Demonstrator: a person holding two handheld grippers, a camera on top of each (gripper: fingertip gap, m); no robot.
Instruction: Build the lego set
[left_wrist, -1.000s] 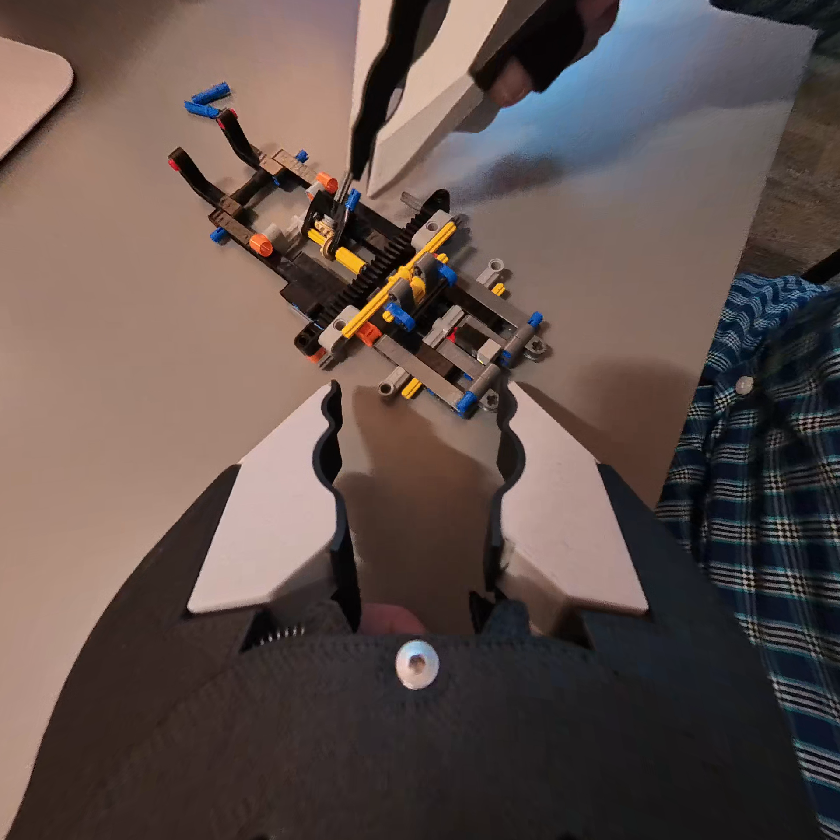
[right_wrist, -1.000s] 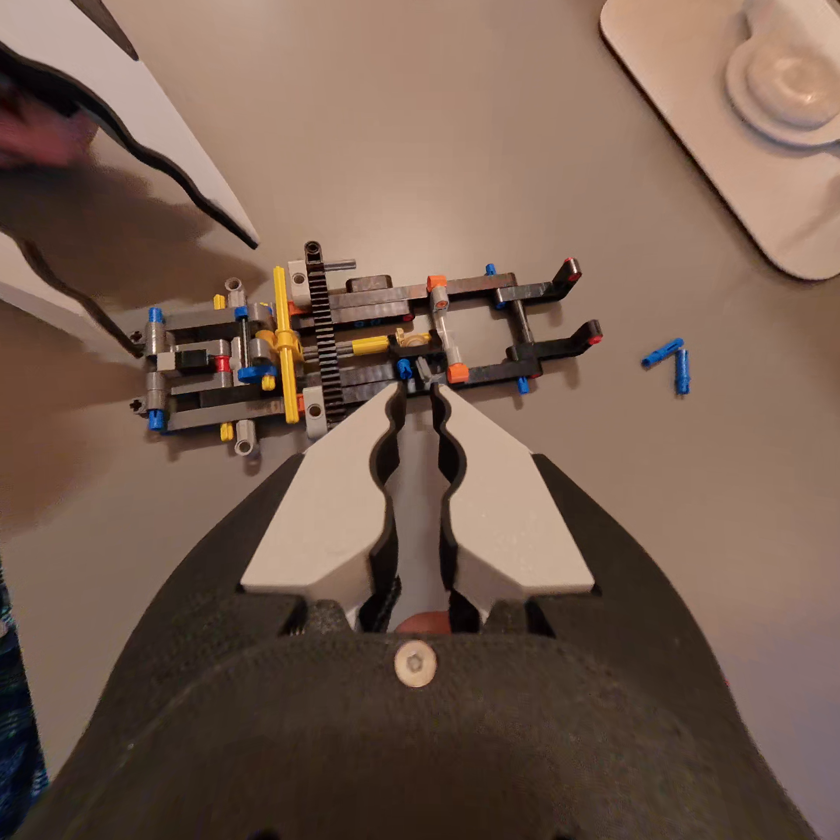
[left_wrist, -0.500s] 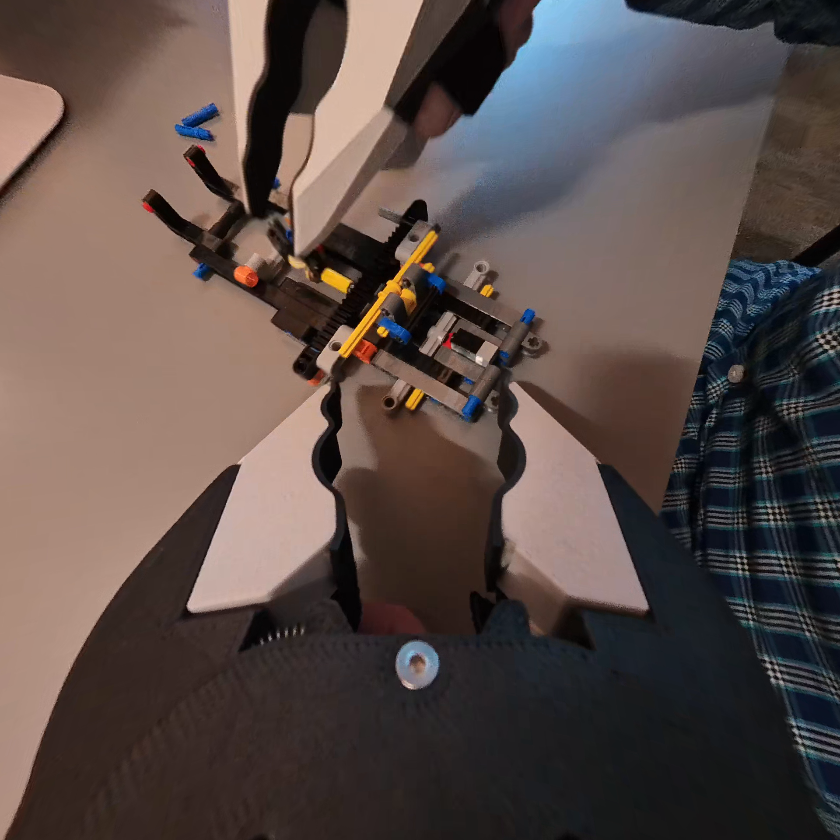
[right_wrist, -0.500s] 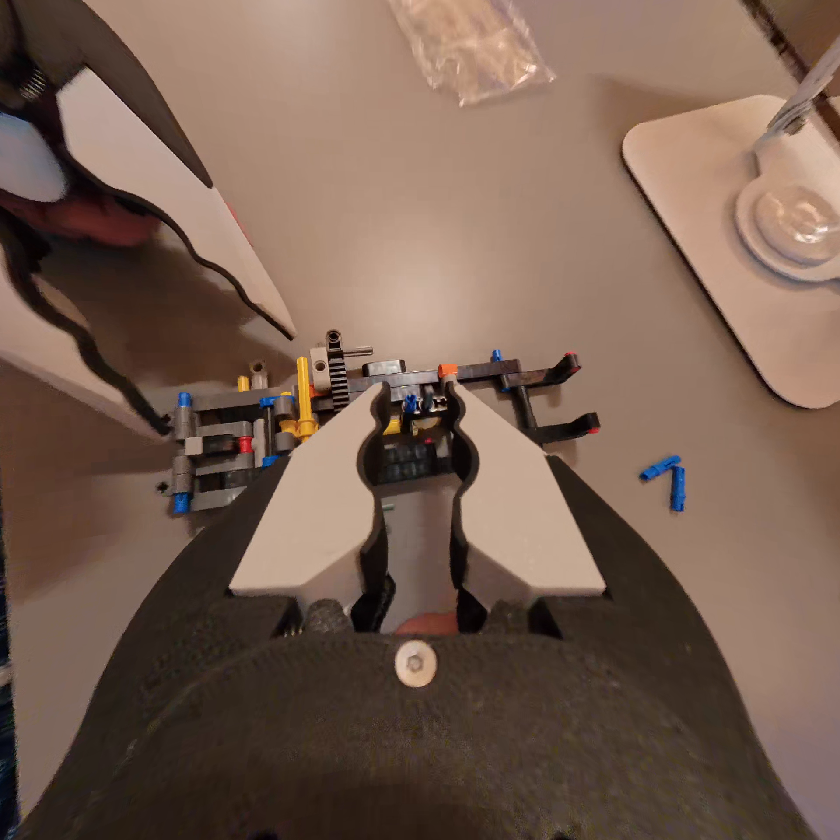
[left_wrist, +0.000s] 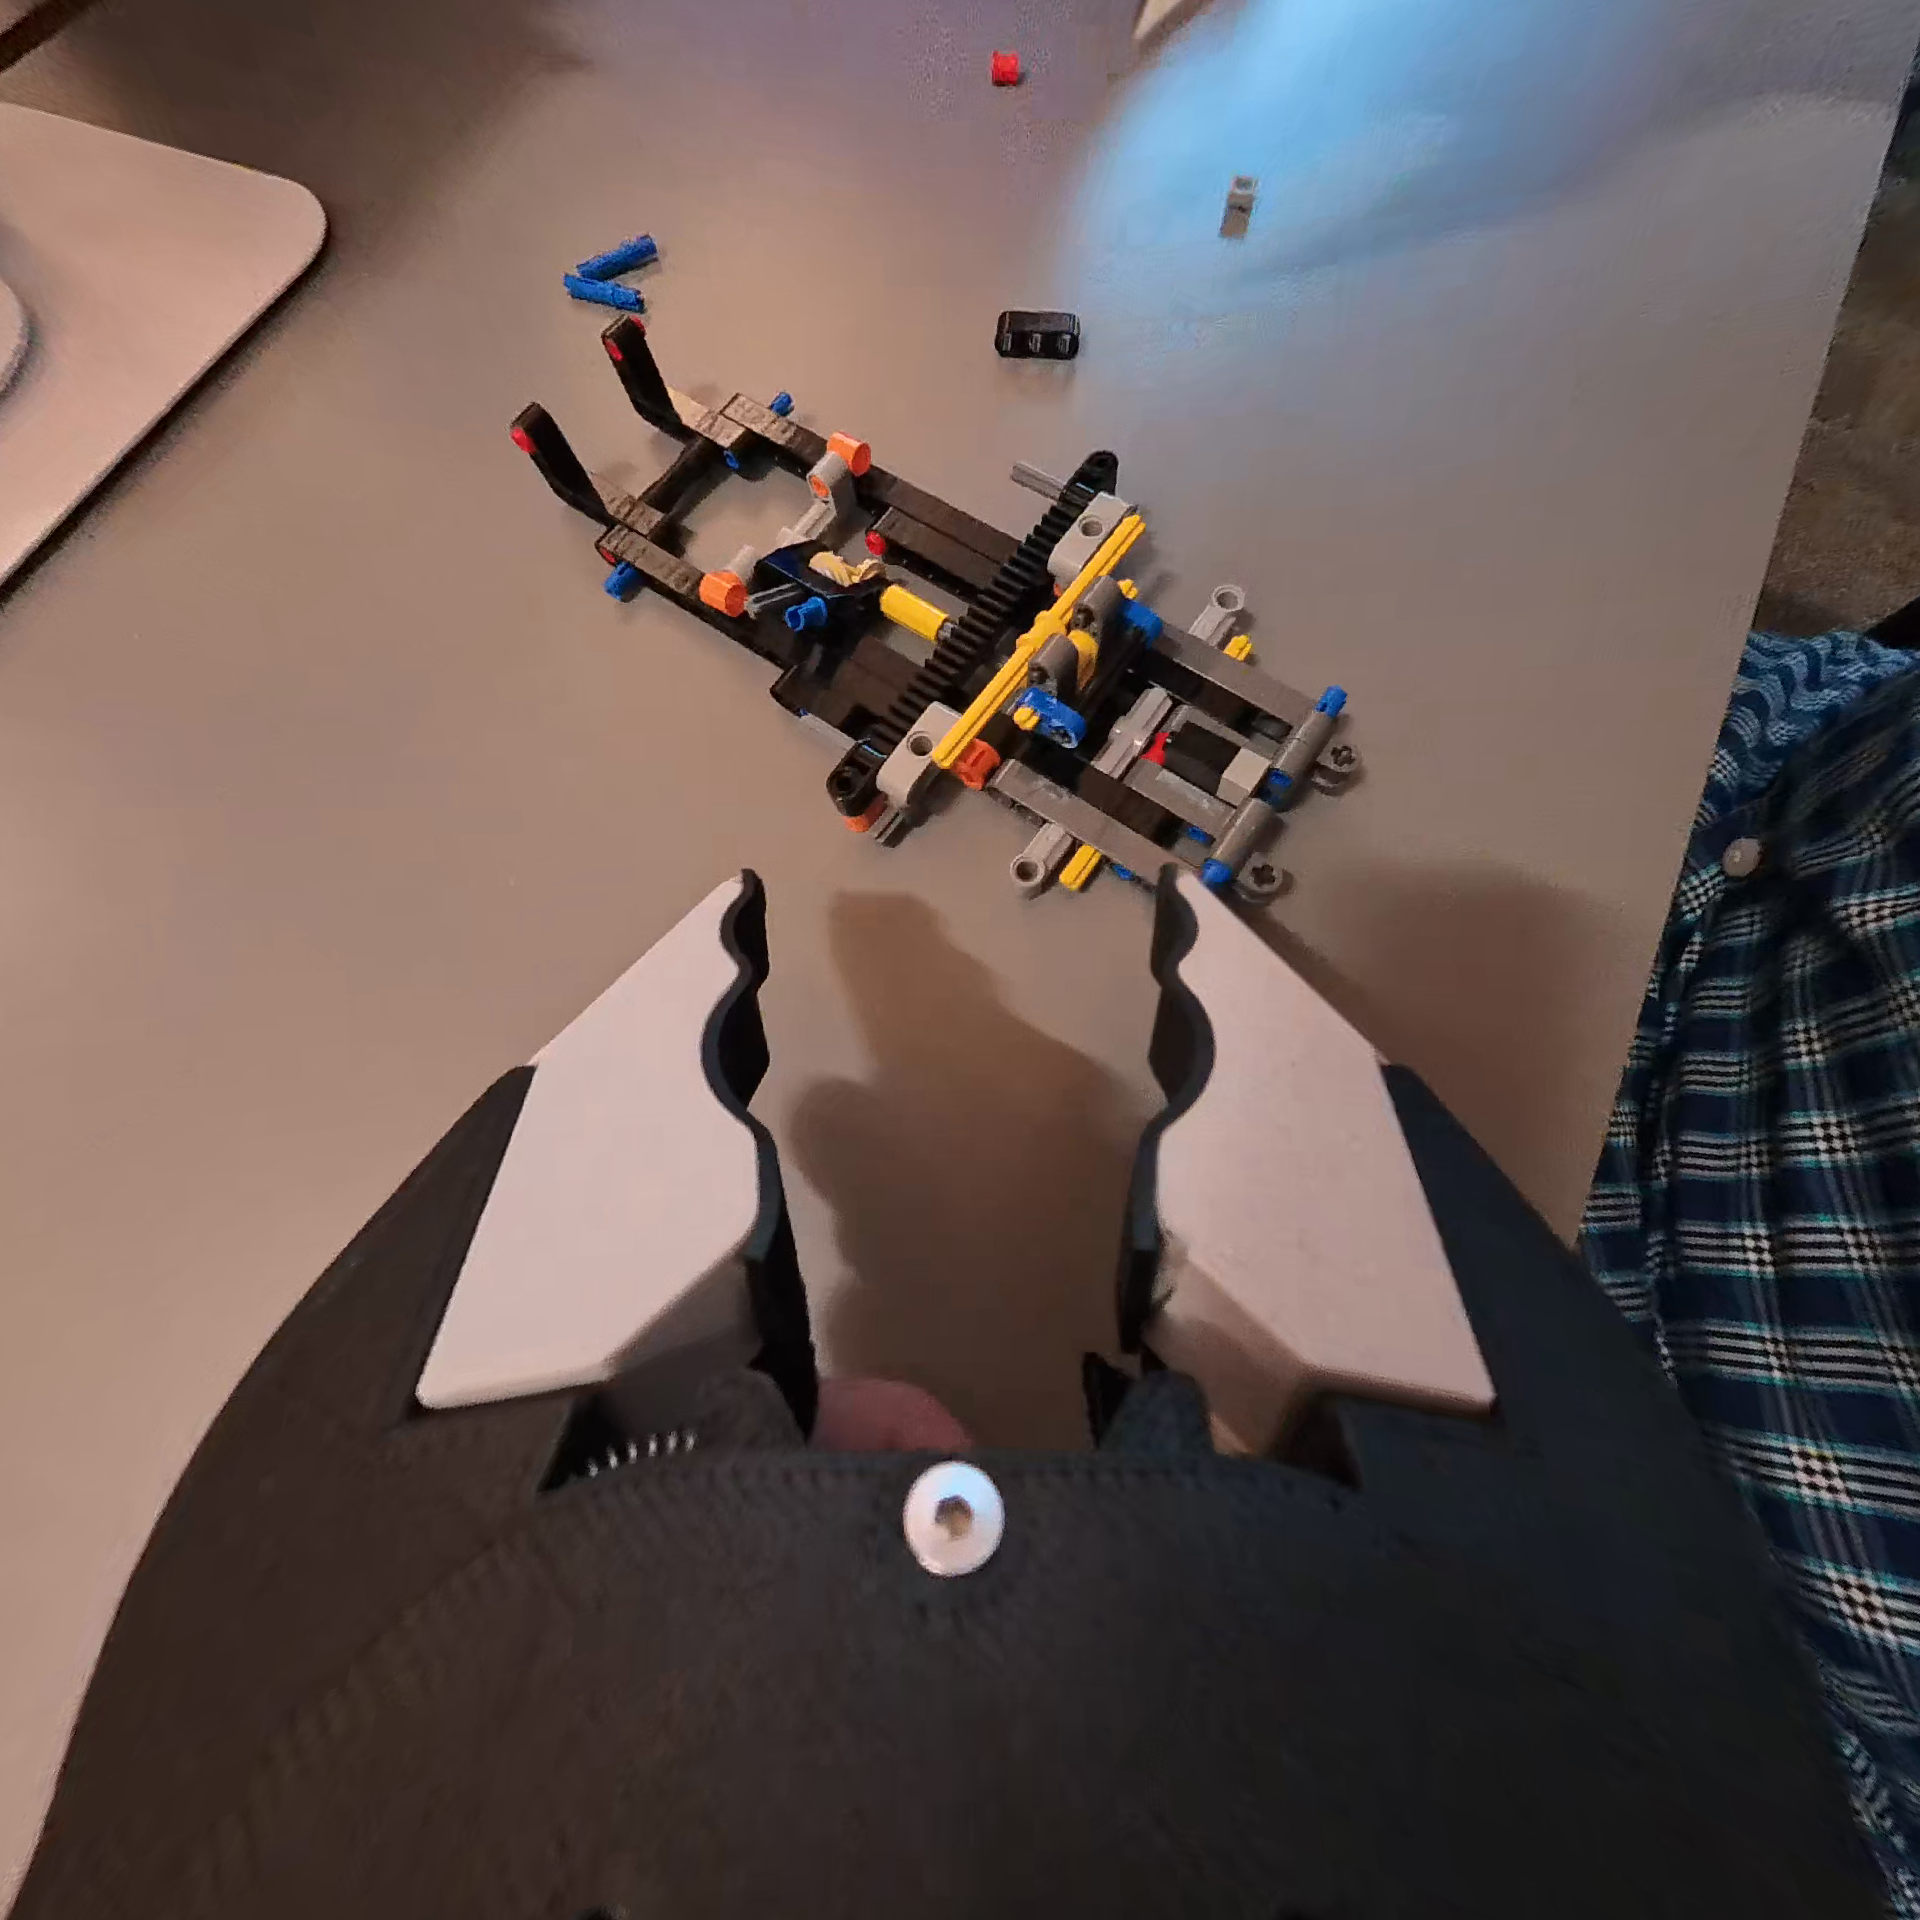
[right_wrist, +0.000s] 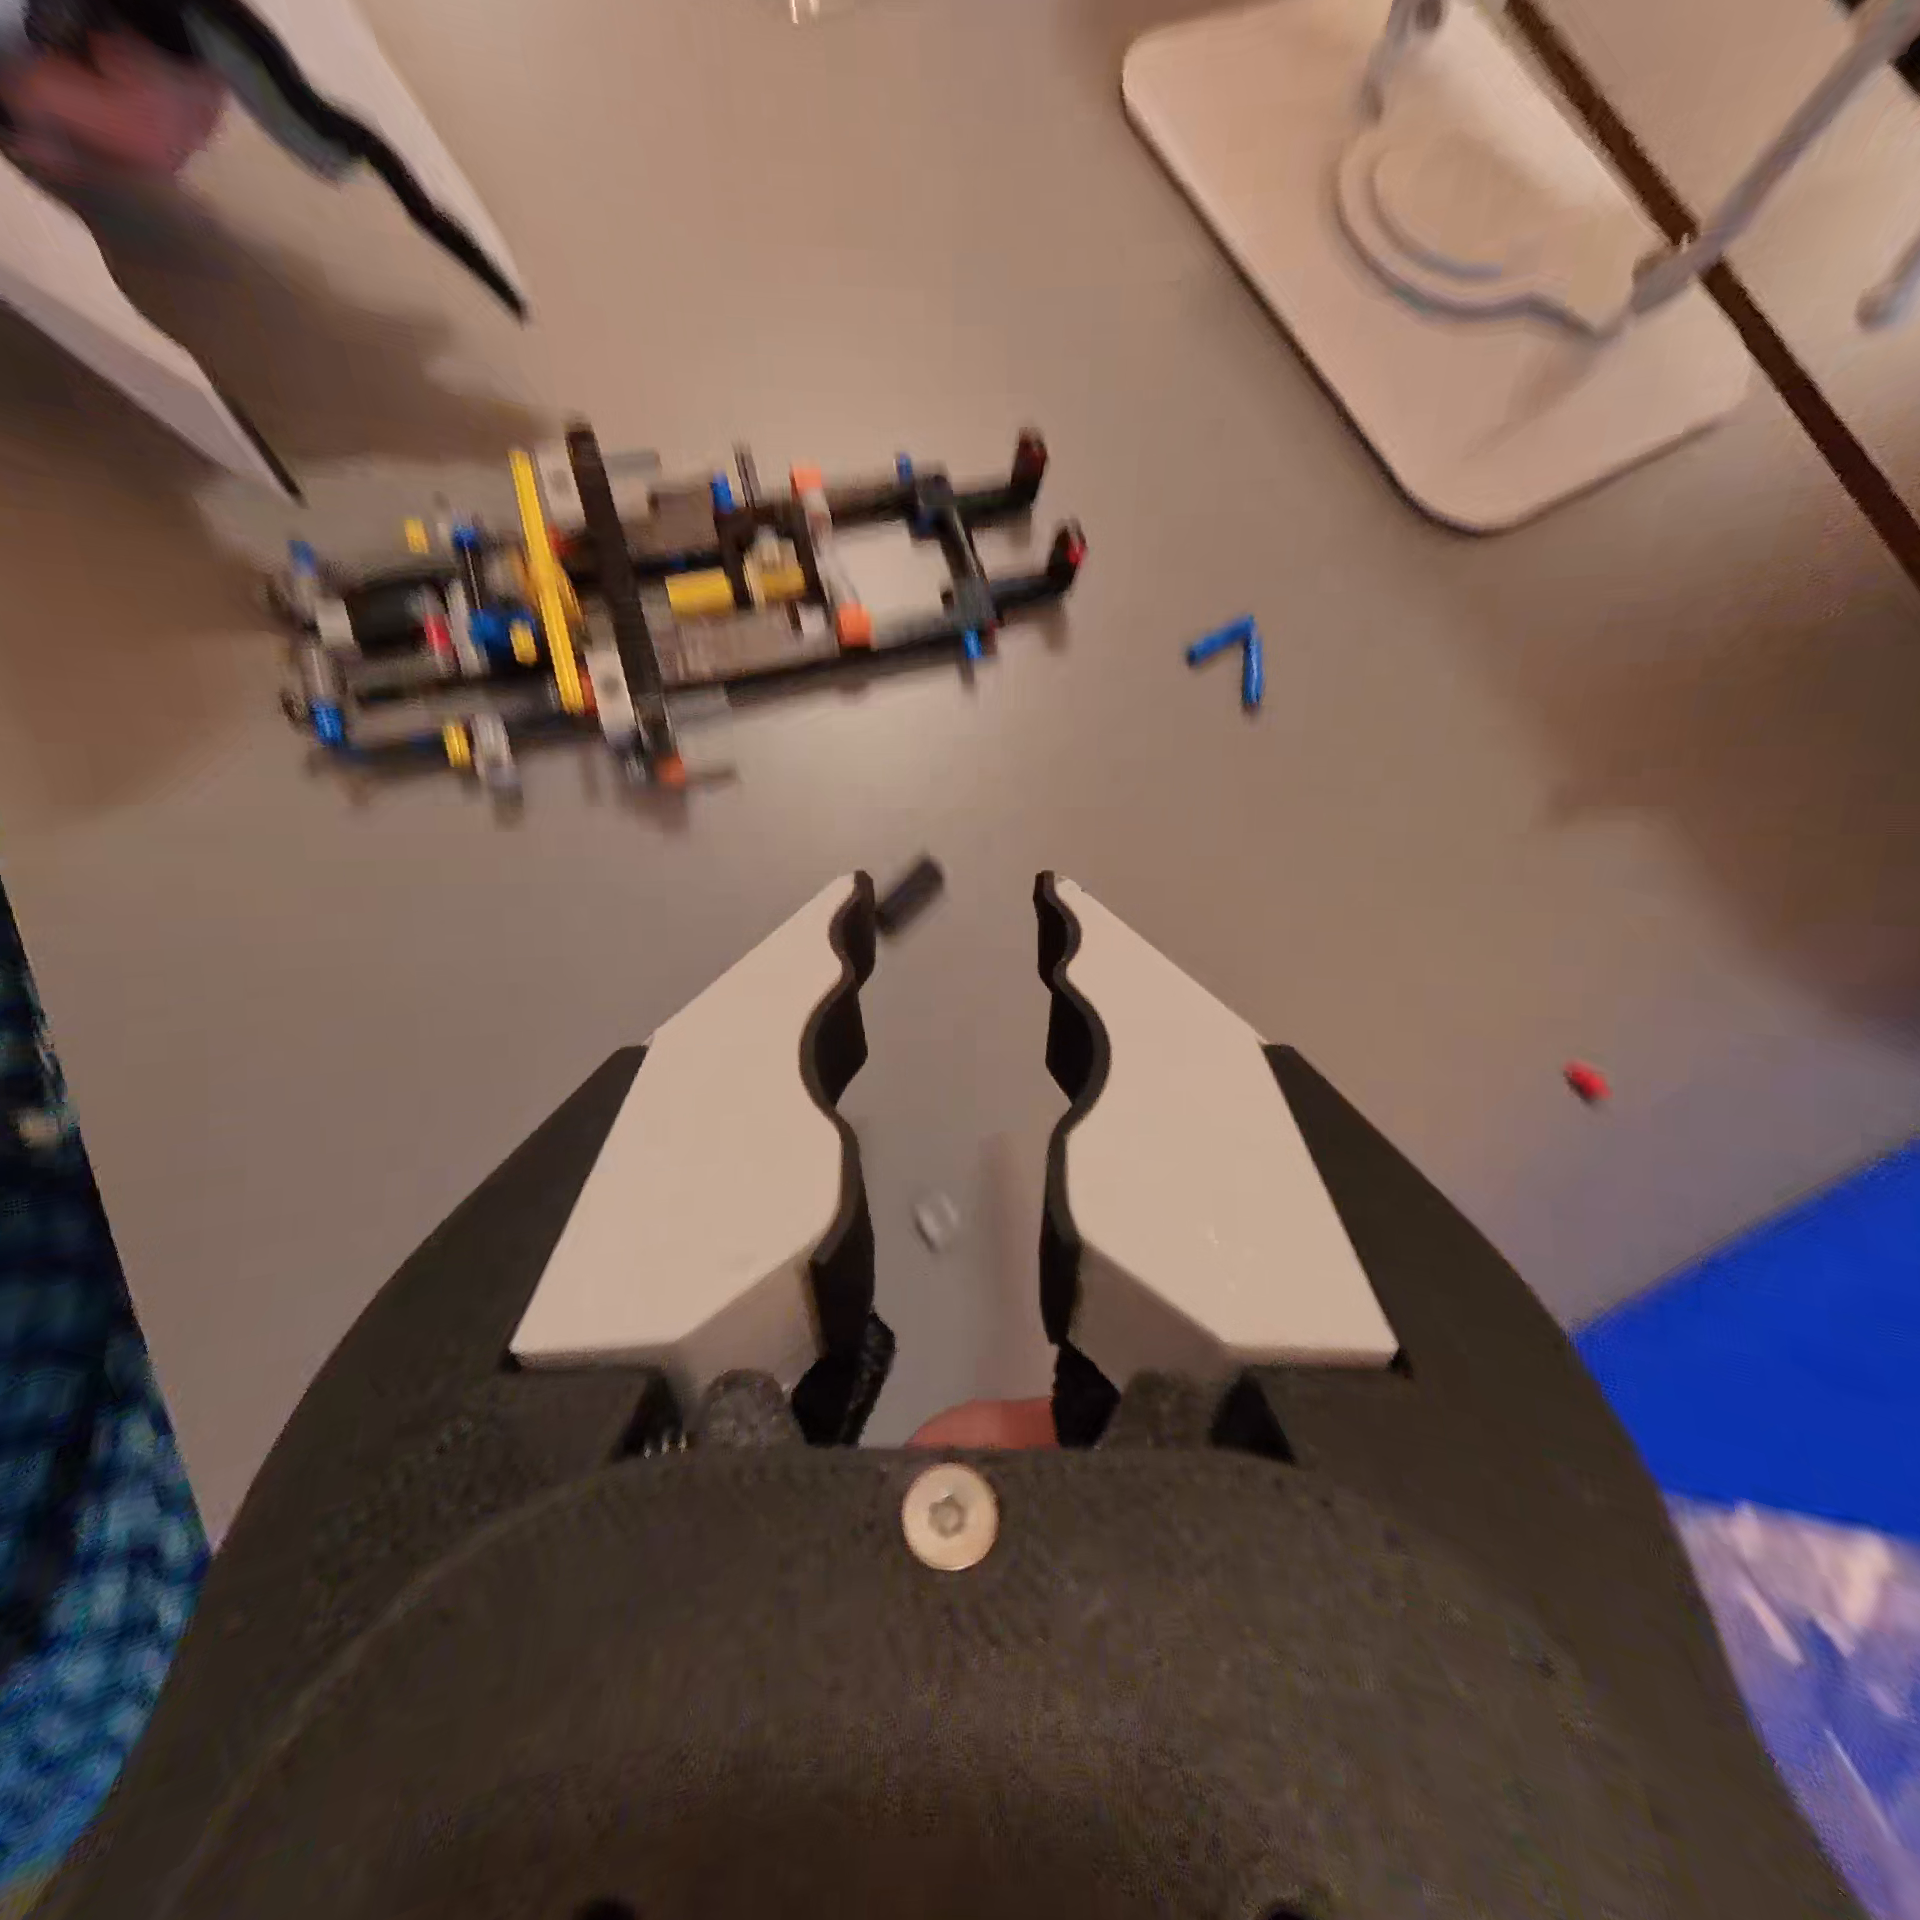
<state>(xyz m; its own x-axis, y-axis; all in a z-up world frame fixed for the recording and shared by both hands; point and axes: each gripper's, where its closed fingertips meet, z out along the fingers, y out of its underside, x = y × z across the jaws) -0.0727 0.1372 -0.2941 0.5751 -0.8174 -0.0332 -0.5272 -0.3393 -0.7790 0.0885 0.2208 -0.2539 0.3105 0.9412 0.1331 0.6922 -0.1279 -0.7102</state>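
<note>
A long lego chassis (left_wrist: 935, 634) of black, grey, yellow and blue parts lies flat on the grey table; it also shows, blurred, in the right wrist view (right_wrist: 665, 603). My left gripper (left_wrist: 956, 883) is open and empty, just short of the chassis's near end. My right gripper (right_wrist: 948, 881) is open and empty, held back from the chassis. A small black piece (right_wrist: 909, 888) lies by its left fingertip, and a small grey piece (right_wrist: 935, 1218) lies on the table between its fingers. The left gripper shows at the upper left of the right wrist view (right_wrist: 312, 208).
Two loose blue pins (left_wrist: 611, 275) lie beyond the chassis. A black brick (left_wrist: 1037, 335), a small grey piece (left_wrist: 1238, 203) and a red piece (left_wrist: 1004, 68) lie farther off. A white stand base (right_wrist: 1434, 260) is at the back. A blue box (right_wrist: 1766, 1382) is at my right. A plaid sleeve (left_wrist: 1808, 1039) is at the table edge. One gripper's finger ends stand about 20 centimetres off the other's.
My right gripper has pulled back from the chassis, opened wider and left the left wrist view. The left gripper has stayed open and drawn back slightly.
</note>
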